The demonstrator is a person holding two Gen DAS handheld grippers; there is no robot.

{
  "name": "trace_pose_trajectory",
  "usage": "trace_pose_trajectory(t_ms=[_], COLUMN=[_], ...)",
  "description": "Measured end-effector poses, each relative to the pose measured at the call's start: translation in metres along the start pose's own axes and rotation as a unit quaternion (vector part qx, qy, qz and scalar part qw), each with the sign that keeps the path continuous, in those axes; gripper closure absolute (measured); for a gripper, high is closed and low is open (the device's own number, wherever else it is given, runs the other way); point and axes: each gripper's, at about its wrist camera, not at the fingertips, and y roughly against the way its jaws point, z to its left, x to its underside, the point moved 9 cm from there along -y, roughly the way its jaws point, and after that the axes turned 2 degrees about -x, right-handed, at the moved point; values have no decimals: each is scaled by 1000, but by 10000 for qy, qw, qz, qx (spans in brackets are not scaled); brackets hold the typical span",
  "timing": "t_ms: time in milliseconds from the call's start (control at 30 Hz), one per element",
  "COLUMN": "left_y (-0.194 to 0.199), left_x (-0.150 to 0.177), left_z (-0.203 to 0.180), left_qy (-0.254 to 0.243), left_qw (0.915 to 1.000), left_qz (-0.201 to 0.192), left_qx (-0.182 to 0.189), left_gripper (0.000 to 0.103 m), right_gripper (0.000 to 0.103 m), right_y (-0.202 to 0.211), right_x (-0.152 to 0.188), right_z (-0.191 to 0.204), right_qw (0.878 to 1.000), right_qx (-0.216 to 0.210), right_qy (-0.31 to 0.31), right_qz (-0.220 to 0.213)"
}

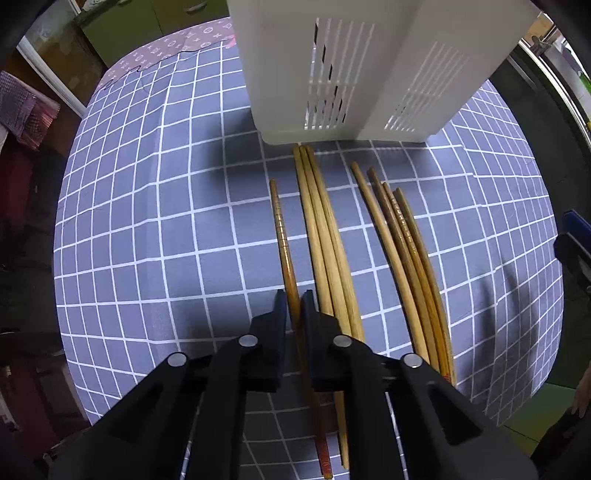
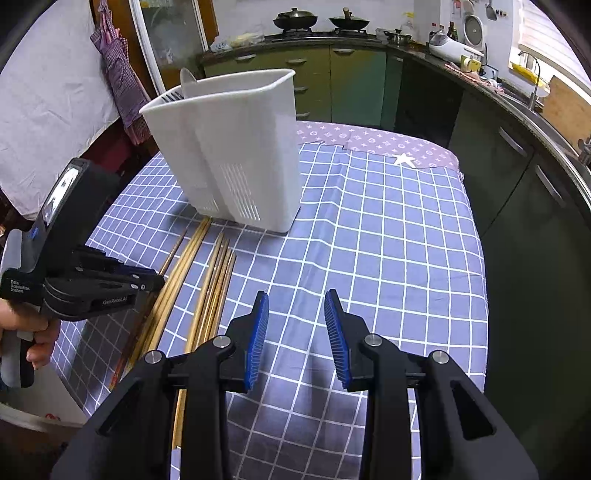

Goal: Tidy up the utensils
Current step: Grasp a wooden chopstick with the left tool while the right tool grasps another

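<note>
Several wooden chopsticks lie side by side on the blue checked tablecloth (image 1: 147, 240), in front of a white slotted utensil holder (image 1: 343, 74). My left gripper (image 1: 294, 299) points down and is shut on the single dark chopstick (image 1: 280, 229) at the left of the row. To its right lie three pale chopsticks (image 1: 325, 236), then a darker bundle (image 1: 402, 236). In the right wrist view my right gripper (image 2: 296, 295) hovers open over bare cloth, nothing between its blue pads (image 2: 258, 339). The left gripper (image 2: 147, 284) and the chopsticks (image 2: 184, 280) are to its left. A fork (image 2: 173, 96) and a spoon (image 2: 188, 79) stand in the holder (image 2: 236, 147).
The table's right edge (image 2: 480, 258) drops off beside dark green kitchen cabinets (image 2: 517, 166). A counter with pans (image 2: 295, 18) runs behind the table. A purple checked cloth (image 2: 118, 74) hangs at the left. A hand (image 2: 33, 332) grips the left tool.
</note>
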Motion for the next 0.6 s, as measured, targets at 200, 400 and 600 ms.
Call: trace_pose_trajectory(t_ms=[200,400,600], left_y=[10,56,100], left_x=[0,7,17], left_z=[9,22,35], left_qy=[24,62,104], left_qw=[9996,9951,9862], left_qz=[-228,-932,-1590], left_qx=[153,338,440], left_gripper=[96,96,96], right_gripper=[71,72,83], right_y=[-9,-37,-67], right_x=[2,7,11], right_z=[10,35,60], right_qw=[9996,9956,9868], right_qx=[-97,-478,-812], right_qy=[92,199,209], right_qz=[230,785,1386])
